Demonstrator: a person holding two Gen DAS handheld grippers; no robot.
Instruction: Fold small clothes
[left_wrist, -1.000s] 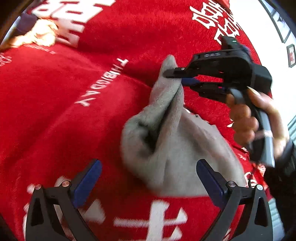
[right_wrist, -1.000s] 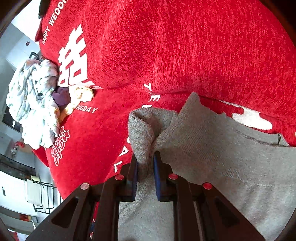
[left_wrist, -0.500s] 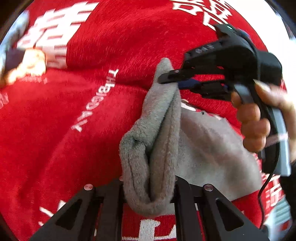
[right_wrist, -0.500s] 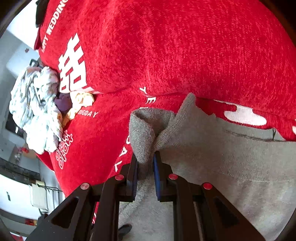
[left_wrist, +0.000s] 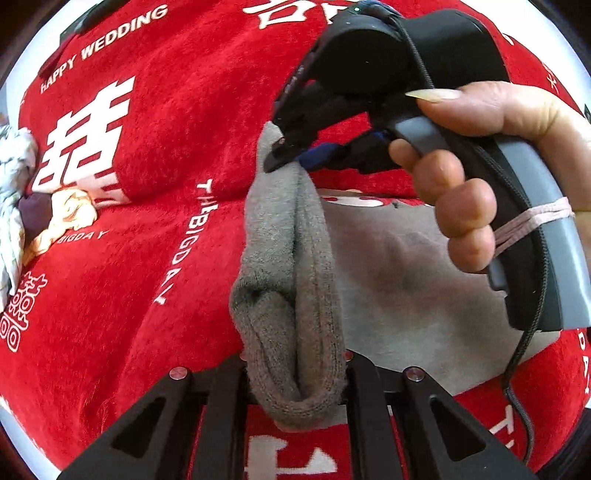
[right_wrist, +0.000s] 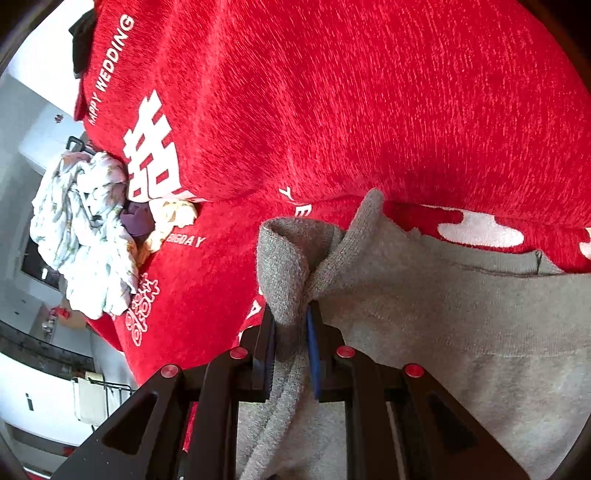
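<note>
A small grey knit garment lies on a red wedding blanket. Its left edge is gathered into a thick fold lifted off the blanket. My left gripper is shut on the near end of that fold. My right gripper, held in a hand, is shut on the far end. In the right wrist view the right gripper pinches the grey fold, and the rest of the garment spreads to the right over the blanket.
A heap of other small clothes, white patterned, purple and yellow, lies at the blanket's left edge, and it also shows in the right wrist view. Beyond the blanket's edge are room furniture and a wire rack.
My left gripper was open before the grey fold a second ago; it has closed on the fold's near end. Both grippers have since drawn closer together with the fold between them.
</note>
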